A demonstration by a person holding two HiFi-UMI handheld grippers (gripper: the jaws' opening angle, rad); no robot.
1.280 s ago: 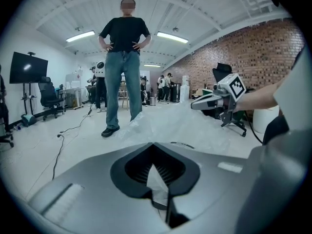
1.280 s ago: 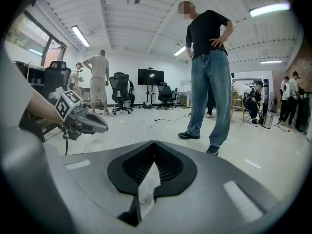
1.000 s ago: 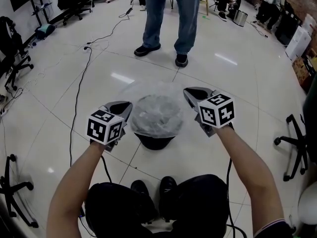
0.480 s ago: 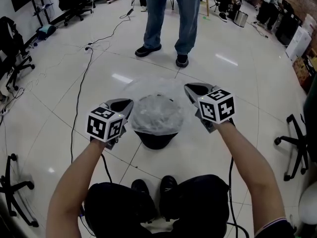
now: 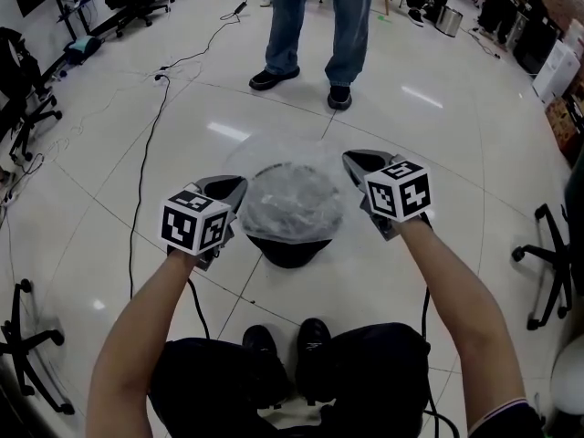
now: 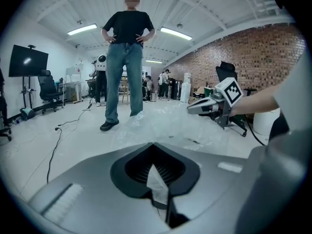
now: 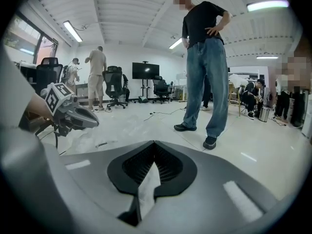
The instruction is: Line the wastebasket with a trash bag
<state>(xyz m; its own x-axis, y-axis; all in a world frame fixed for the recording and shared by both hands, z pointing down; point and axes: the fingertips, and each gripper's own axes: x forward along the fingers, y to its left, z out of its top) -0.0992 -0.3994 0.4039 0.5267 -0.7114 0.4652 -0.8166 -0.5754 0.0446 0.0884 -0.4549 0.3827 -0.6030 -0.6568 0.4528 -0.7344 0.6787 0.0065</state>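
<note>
Plastic of the trash bag (image 5: 292,203) is clamped in my left tool (image 5: 235,187) and right tool (image 5: 354,161), mid-frame over the wastebasket (image 5: 290,254).

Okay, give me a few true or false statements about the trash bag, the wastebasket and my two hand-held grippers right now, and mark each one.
1. The left hand-held gripper is shut on the trash bag. True.
2. The right hand-held gripper is open and empty. False: it is shut on the trash bag's film.
3. The wastebasket is white. False: it is black.
4. The trash bag is spread over the wastebasket's top, between the two grippers. True.
5. A person in jeans stands beyond the wastebasket. True.
</note>
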